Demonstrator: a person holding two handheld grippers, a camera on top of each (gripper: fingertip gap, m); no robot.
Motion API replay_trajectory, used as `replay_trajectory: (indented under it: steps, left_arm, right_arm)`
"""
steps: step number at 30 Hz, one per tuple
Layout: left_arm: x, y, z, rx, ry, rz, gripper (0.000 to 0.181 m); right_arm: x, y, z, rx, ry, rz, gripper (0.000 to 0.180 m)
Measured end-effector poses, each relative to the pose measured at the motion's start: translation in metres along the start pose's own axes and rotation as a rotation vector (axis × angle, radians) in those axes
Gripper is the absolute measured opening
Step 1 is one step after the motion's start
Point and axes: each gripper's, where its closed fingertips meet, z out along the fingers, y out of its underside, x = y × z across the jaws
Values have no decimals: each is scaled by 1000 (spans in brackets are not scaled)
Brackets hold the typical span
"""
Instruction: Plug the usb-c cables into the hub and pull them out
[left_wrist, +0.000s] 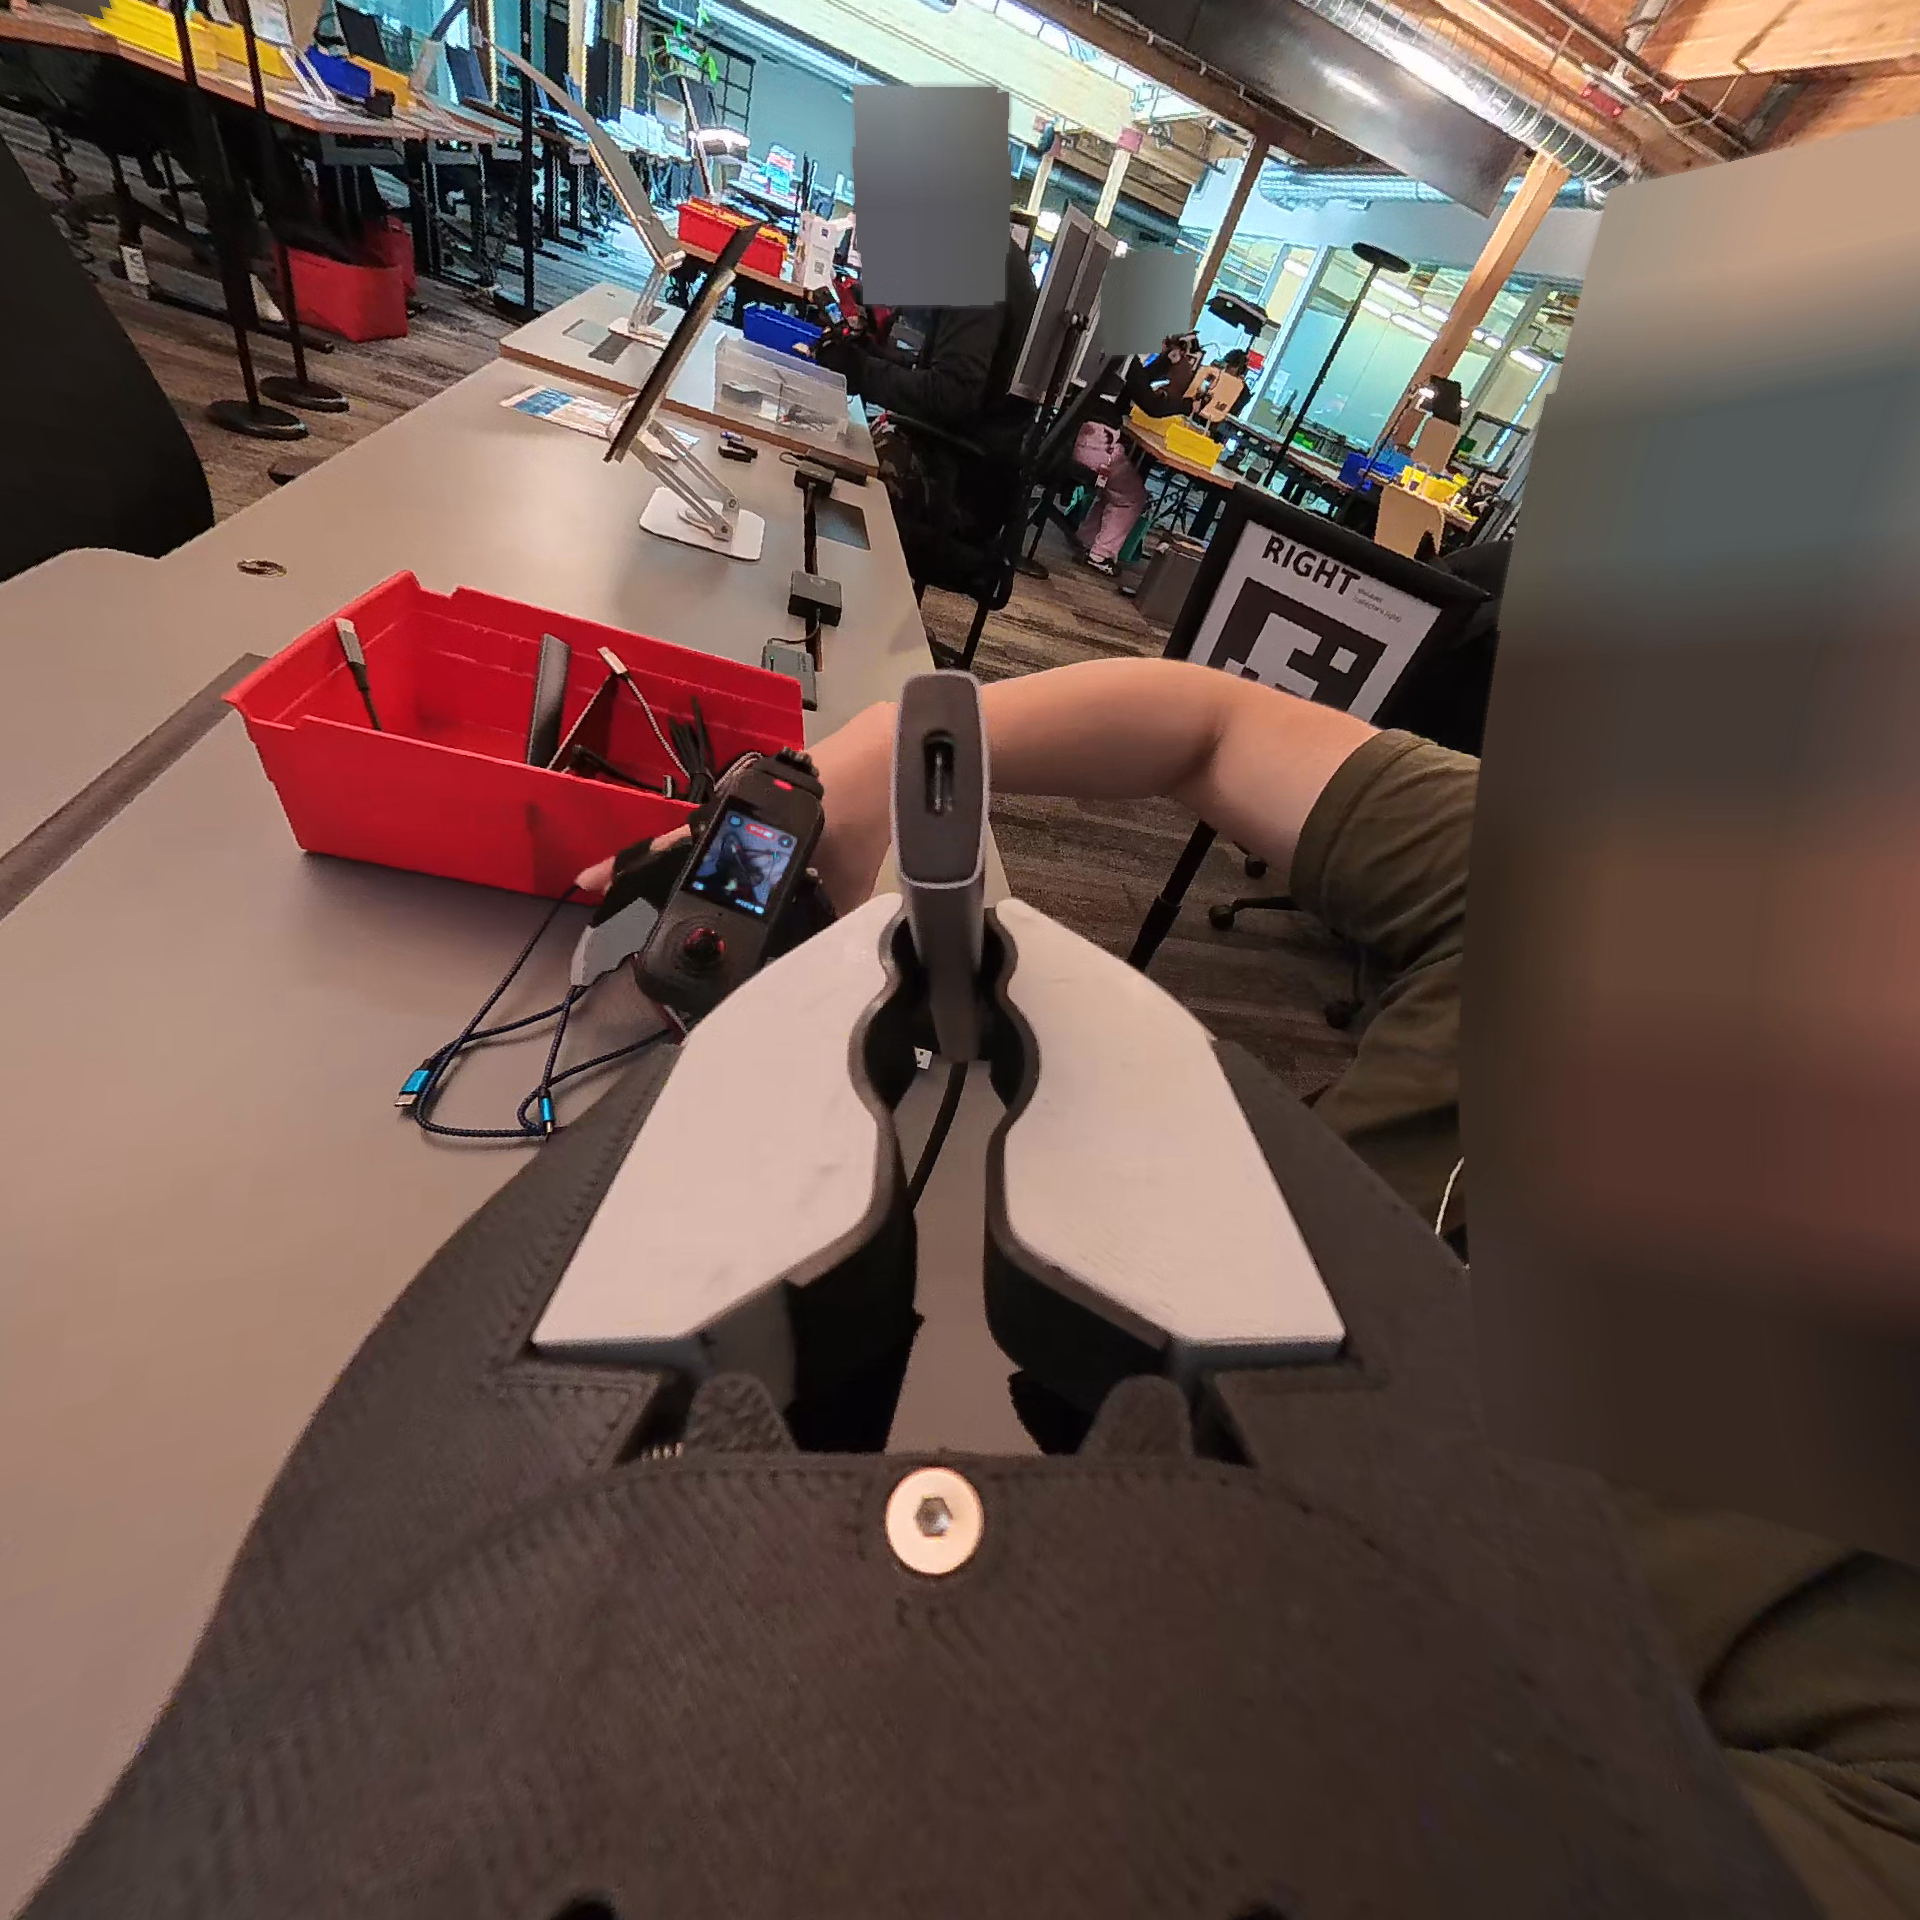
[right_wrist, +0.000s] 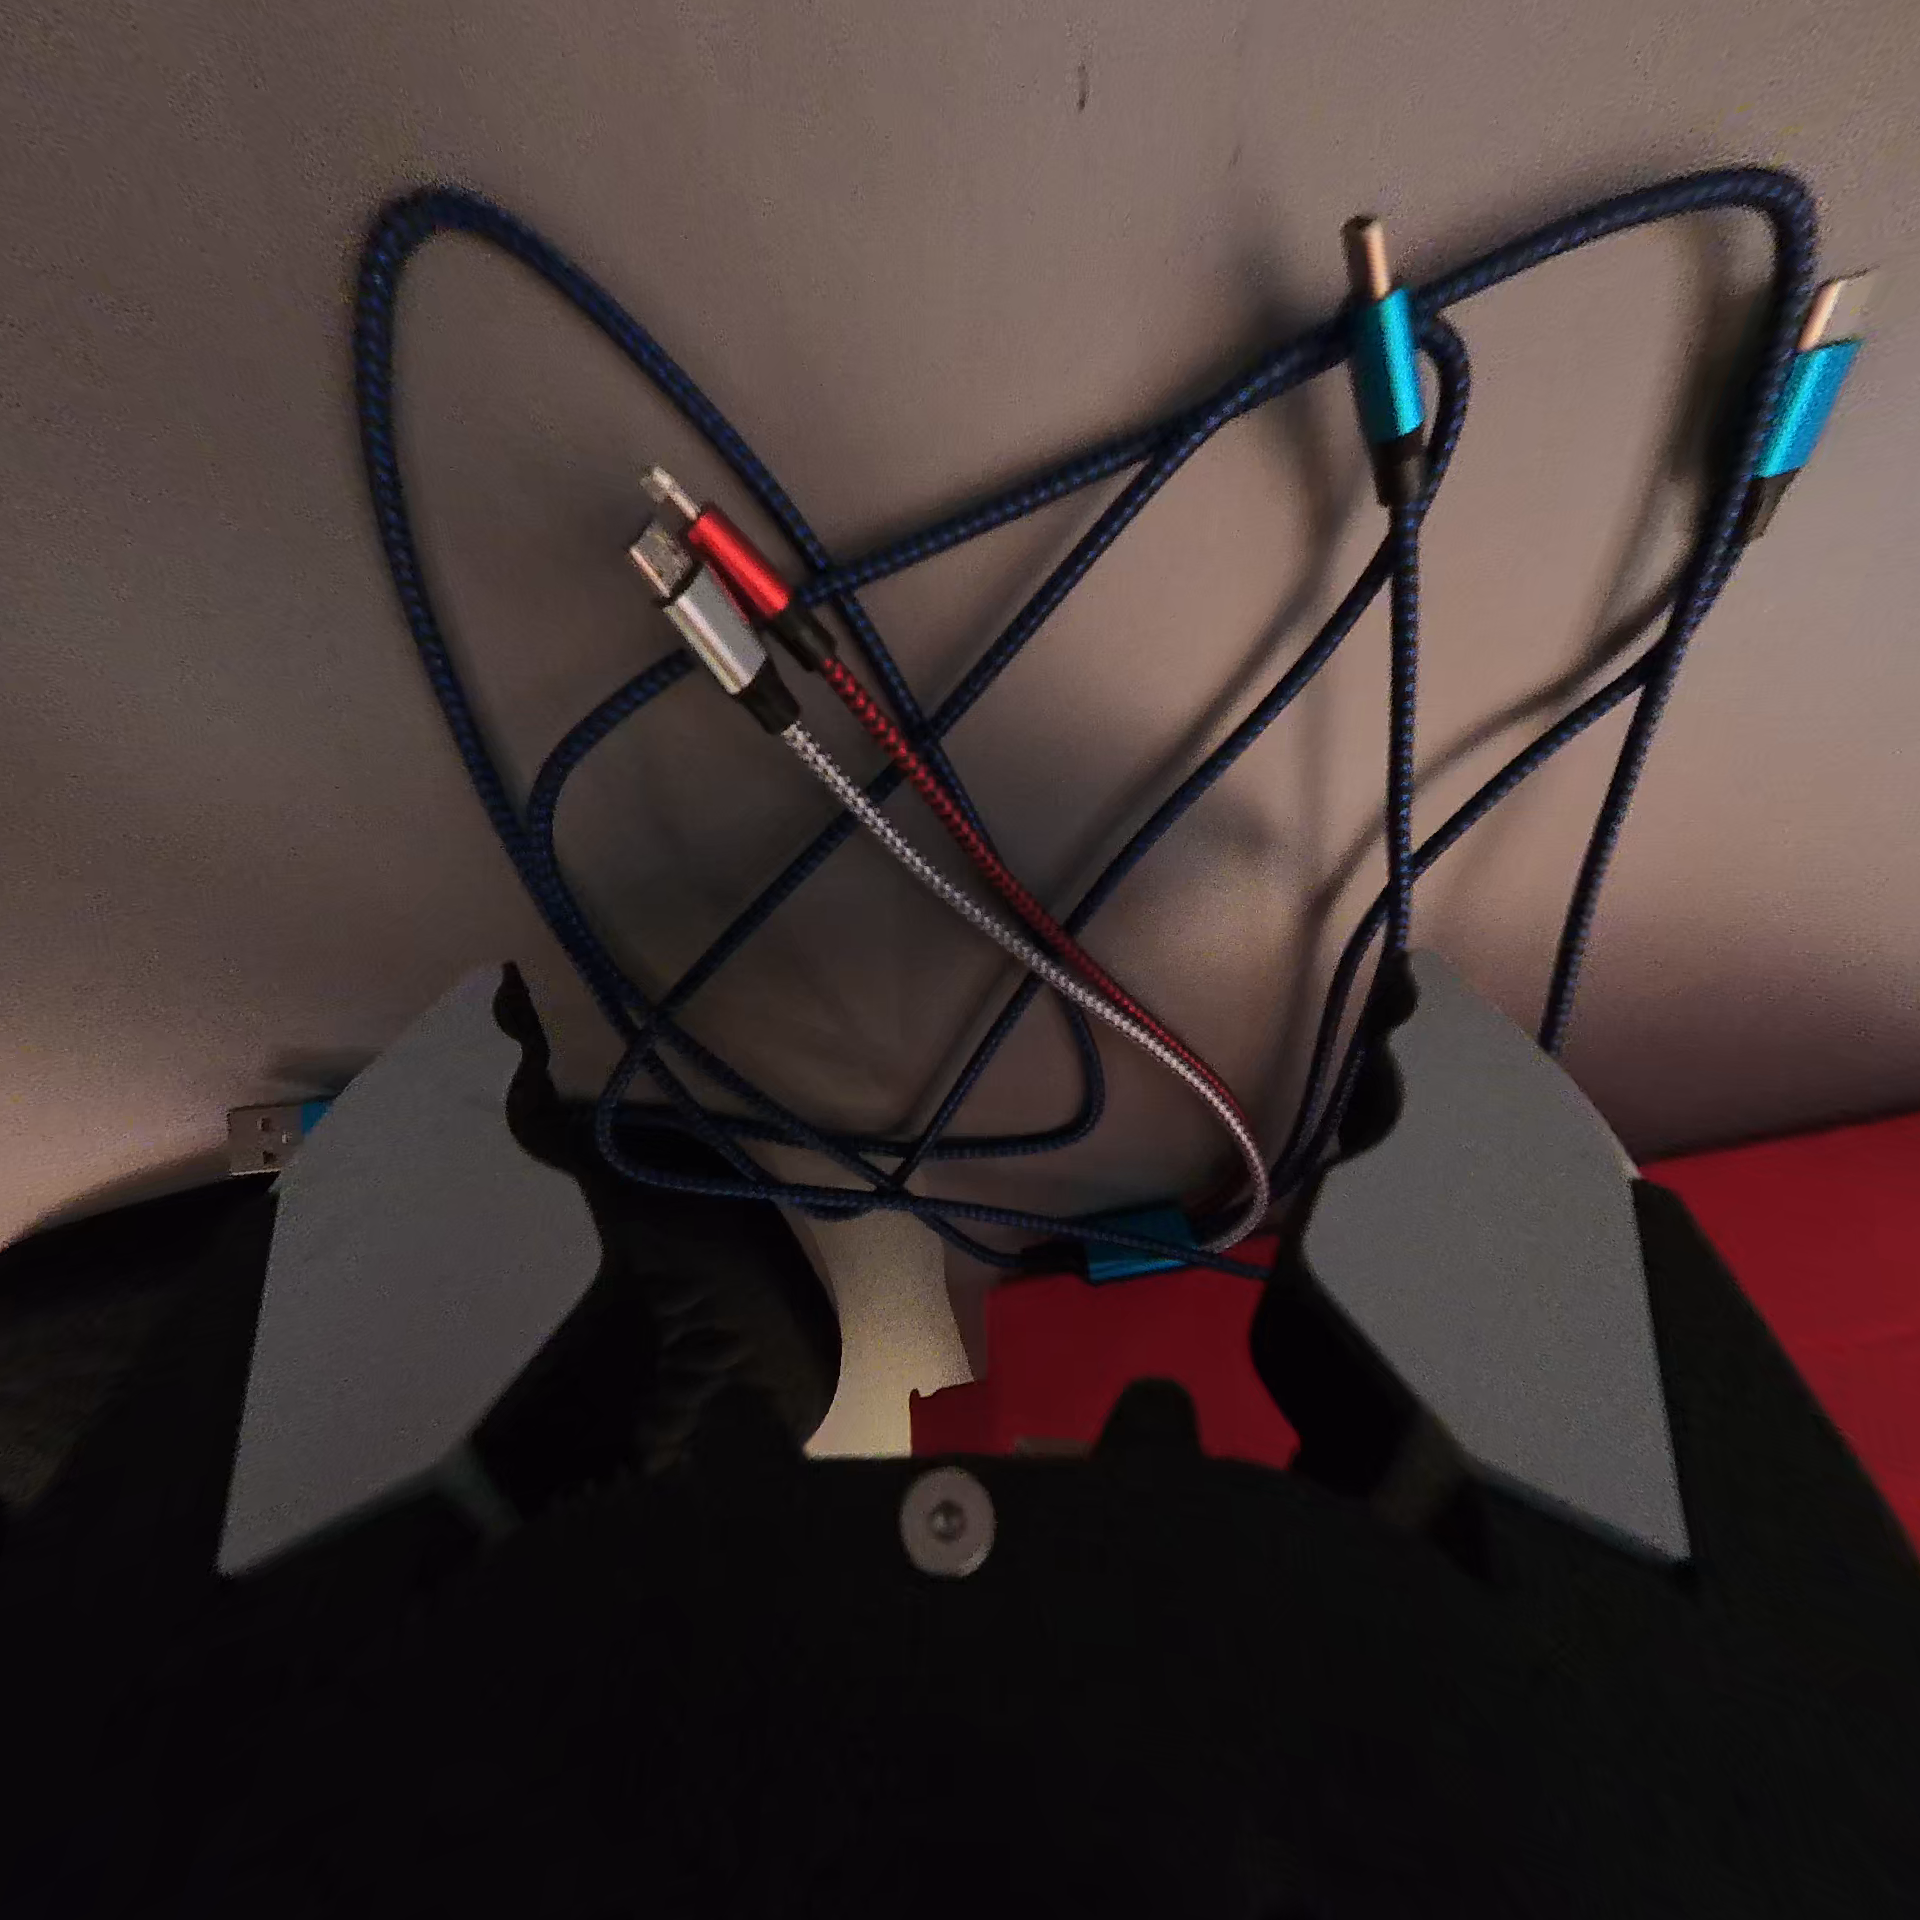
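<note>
Left gripper (left_wrist: 943, 940): jaws closed on the grey hub (left_wrist: 940, 831), gripping its lower body. Hub held upright above the near edge of the grey table (left_wrist: 260, 1195), one end port facing the camera, its dark lead hanging down between the fingers.

Right gripper (right_wrist: 961, 997): jaws wide apart, nothing between the pads, positioned directly over the cable bundle. Same gripper also visible in the left wrist view (left_wrist: 623, 940), low over the table just left of the hub, with its camera unit (left_wrist: 732, 883) mounted on top.

Blue braided cables (right_wrist: 1039, 582): loose and tangled, flat on the table. Two blue-sleeved plugs at far right of the bundle, one (right_wrist: 1382, 353) lying across a cable loop, the other (right_wrist: 1813, 400) further right. Red-sleeved plug (right_wrist: 738, 556) and silver-sleeved plug (right_wrist: 707, 623) side by side, touching, near the bundle centre. Flat USB plug (right_wrist: 260, 1138) at near left, partly hidden behind the left finger.

Red bin (left_wrist: 499, 727): on the table, beyond the cables on the left, containing further adapters and cables.
</note>
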Motion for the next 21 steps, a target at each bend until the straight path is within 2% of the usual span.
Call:
replay_trajectory:
  steps: [4,10,14,21]
  left_arm:
    - [-1,2,3,-10,0,-5,9]
    - [-3,8,12,-45,13,-18,9]
    - [-5,10,16,-59,21,-30,9]
    - [-5,11,18,-65,21,-34,9]
  right_arm:
    - [12,-4,1,-12,-22,56,147]
    - [-2,2,7,-99,-233,116,146]
    - [-23,-5,-4,-35,-349,131,146]
    - [-32,2,16,-44,-79,-2,145]
